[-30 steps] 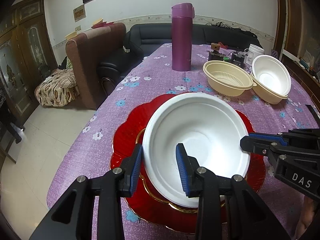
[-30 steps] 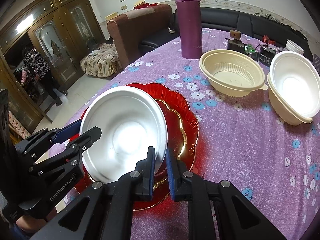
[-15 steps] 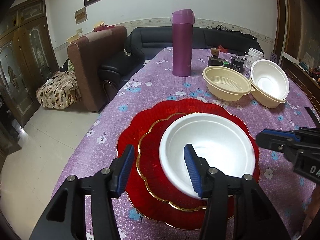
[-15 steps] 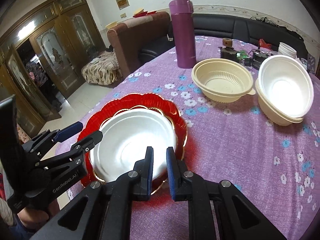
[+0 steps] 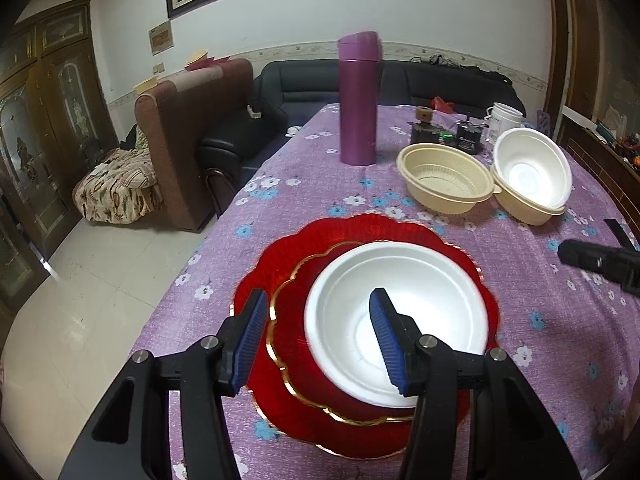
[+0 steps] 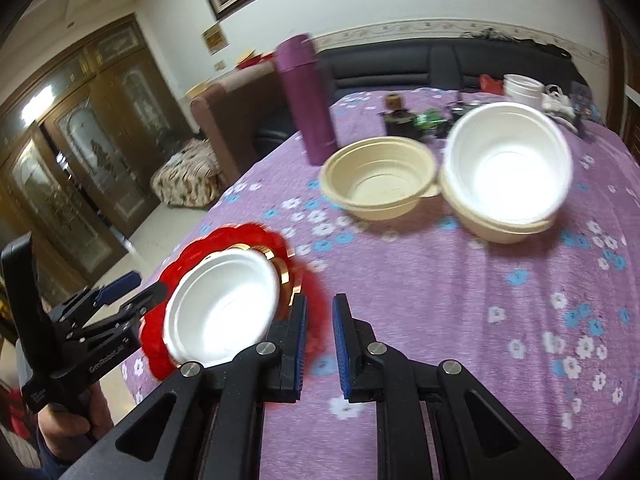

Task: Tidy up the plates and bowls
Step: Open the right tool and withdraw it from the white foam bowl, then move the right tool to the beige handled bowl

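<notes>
A white bowl (image 5: pixel 400 312) rests on two stacked red scalloped plates (image 5: pixel 280 264) at the near edge of the table; it also shows in the right wrist view (image 6: pixel 220 304). My left gripper (image 5: pixel 316 336) is open, its jaws astride the bowl's near left rim without touching it. My right gripper (image 6: pixel 320 344) is open a little and empty, over bare cloth to the right of the plates. A cream bowl (image 6: pixel 378 184) and a white bowl nested in a cream one (image 6: pixel 506 168) sit farther back.
A tall purple flask (image 5: pixel 358 98) stands behind the plates. Small dark items and a white cup (image 5: pixel 506 114) sit at the table's far end. The purple flowered tablecloth (image 6: pixel 460 300) drops off at the left edge to the floor, with sofas beyond.
The white bowl was tilted and held by both grippers; it now lies flat on the red plates. Both grippers have let go, opened and drawn back; the right one has swung right.
</notes>
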Tool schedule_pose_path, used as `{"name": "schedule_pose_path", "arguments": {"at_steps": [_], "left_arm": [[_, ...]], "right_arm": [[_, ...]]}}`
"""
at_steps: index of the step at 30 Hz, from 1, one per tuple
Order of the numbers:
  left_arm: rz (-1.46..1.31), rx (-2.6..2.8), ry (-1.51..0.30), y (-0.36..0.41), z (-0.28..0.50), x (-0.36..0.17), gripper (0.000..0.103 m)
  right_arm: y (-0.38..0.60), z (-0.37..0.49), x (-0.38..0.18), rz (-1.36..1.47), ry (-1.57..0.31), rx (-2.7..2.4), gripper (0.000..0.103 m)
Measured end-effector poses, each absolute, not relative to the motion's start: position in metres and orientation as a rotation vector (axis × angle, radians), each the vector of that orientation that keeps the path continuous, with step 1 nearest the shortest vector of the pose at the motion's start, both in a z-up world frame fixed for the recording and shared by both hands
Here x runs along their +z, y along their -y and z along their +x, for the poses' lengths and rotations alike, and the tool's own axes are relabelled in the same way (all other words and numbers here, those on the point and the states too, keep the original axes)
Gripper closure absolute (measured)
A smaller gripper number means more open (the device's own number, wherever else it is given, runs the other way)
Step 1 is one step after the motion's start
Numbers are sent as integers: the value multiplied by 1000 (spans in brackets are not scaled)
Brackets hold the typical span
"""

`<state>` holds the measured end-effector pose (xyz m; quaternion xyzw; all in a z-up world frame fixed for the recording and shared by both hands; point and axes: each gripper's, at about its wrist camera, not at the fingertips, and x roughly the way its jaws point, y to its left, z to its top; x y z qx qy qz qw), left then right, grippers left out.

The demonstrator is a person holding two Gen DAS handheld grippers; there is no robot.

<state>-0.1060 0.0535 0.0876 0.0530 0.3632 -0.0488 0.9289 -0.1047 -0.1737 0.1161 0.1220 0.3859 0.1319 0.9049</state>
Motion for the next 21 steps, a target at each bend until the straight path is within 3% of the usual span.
{"name": "schedule_pose_path", "arguments": {"at_steps": [10,16,21], "left_arm": [[118,-312,-803,-4,-86,114,51],[140,-376,-870,33,-31,141,51],[107,-329,-952,50,32,129,51]], "right_arm": [[236,-100,115,380,-793,176,88],[246,-77,119,456,-808,182,88],[244,-42,112,540,-850,207,88]]}}
